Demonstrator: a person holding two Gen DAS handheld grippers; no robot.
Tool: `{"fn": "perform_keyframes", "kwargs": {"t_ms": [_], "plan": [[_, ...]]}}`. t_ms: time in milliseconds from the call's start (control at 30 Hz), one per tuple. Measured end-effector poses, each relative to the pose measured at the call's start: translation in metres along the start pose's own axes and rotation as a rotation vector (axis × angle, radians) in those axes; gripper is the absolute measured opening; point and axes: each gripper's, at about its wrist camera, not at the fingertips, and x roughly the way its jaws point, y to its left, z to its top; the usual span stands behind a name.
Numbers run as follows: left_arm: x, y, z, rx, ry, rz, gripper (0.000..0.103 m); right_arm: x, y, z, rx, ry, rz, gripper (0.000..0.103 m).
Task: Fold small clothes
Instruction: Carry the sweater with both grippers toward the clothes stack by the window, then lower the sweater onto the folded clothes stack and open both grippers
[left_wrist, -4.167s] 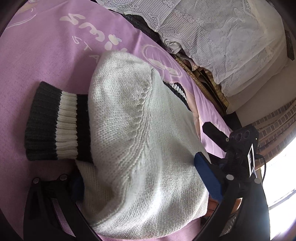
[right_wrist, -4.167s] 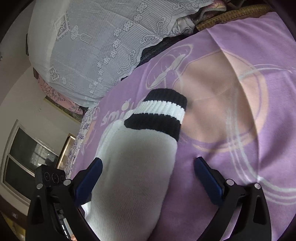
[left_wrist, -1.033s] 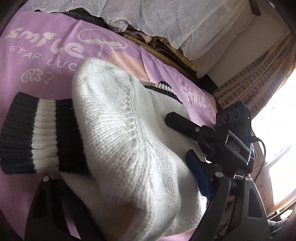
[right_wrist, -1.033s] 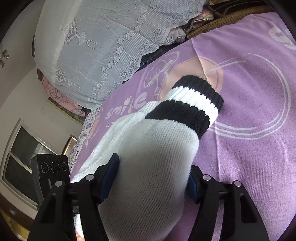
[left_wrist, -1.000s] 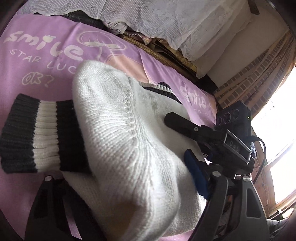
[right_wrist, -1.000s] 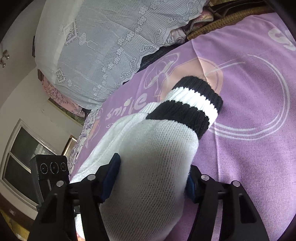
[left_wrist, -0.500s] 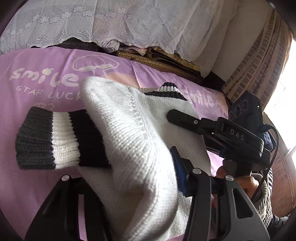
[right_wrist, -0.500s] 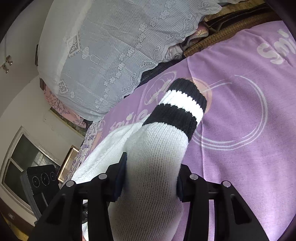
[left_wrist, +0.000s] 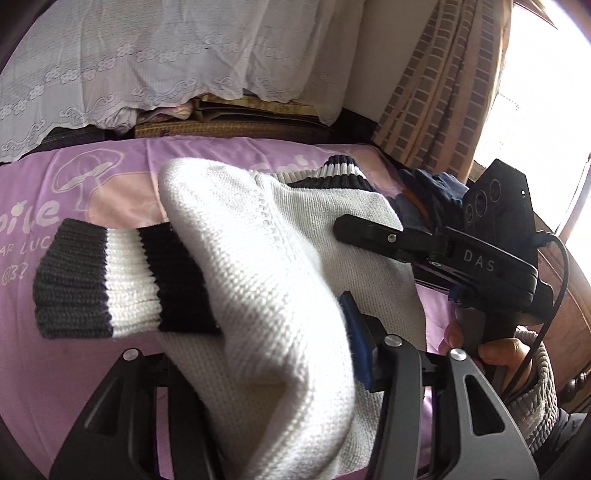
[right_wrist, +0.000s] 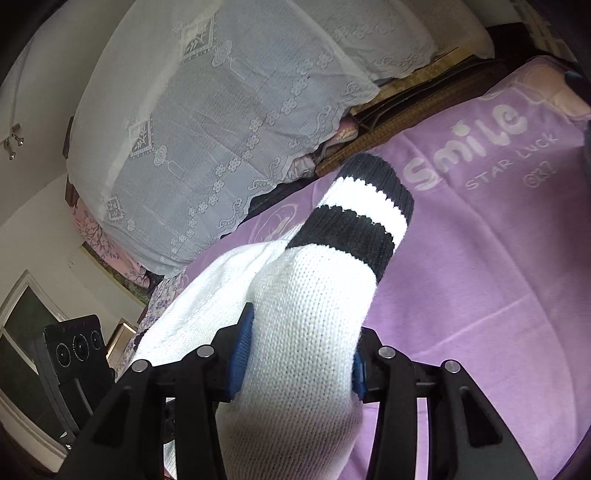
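Now both grippers have clamped down: the left gripper (left_wrist: 258, 354) pinches one sleeve of the white sweater (left_wrist: 295, 221), the right gripper (right_wrist: 299, 350) the other, lifting both striped cuffs (right_wrist: 365, 206) off the purple blanket (right_wrist: 498, 258), likely to fold the sleeves inward across the body.
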Motion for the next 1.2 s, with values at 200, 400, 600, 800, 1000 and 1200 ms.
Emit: {"fn": "perform_keyframes", "kwargs": {"t_ms": [200, 400, 600, 800, 1000, 1200], "plan": [[0.011, -0.061, 0.005, 0.095, 0.003, -0.074, 0.049, -0.074, -0.018, -0.004, -0.002, -0.087, -0.08, 0.045], [0.02, -0.126, 0.007, 0.197, 0.008, -0.155, 0.049, -0.153, -0.032, -0.017, 0.007, -0.185, -0.166, 0.045], [0.025, -0.192, 0.006, 0.301, 0.01, -0.241, 0.049, -0.227, -0.047, -0.03, 0.028, -0.278, -0.242, 0.045], [0.04, -0.259, -0.005, 0.398, 0.03, -0.329, 0.049, -0.295, -0.065, -0.042, 0.063, -0.365, -0.321, 0.045], [0.059, -0.318, -0.005, 0.468, 0.062, -0.418, 0.049, -0.351, -0.084, -0.05, 0.095, -0.448, -0.404, 0.045], [0.088, -0.359, -0.008, 0.514, 0.117, -0.473, 0.049, -0.384, -0.118, -0.06, 0.163, -0.483, -0.468, 0.045]]}}
